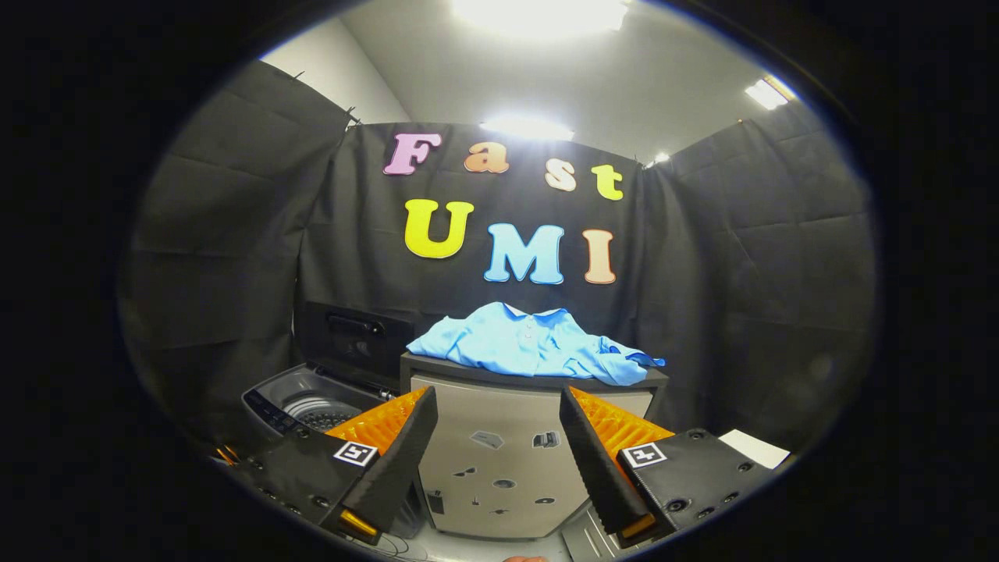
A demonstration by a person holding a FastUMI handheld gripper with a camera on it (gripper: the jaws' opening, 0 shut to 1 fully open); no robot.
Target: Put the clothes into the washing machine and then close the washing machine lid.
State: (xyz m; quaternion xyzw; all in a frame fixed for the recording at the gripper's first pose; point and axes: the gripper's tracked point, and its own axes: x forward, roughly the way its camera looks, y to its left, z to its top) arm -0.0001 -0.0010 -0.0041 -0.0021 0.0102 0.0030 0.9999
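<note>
Blue shirt (538, 343) lies untouched on the cabinet (507, 460) beyond the spread, empty jaws of the gripper (495, 449), beside the open washing machine (312, 398): nothing loaded, lid (355, 337) unclosed.

The tool (495, 406) is hovering with its two fingers spread wide and nothing between them. Beyond the fingers, a light blue shirt (531, 343) is lying crumpled on top of a grey cabinet (499, 460). Left of the cabinet, the washing machine (312, 402) is standing with its lid (351, 336) raised.
</note>
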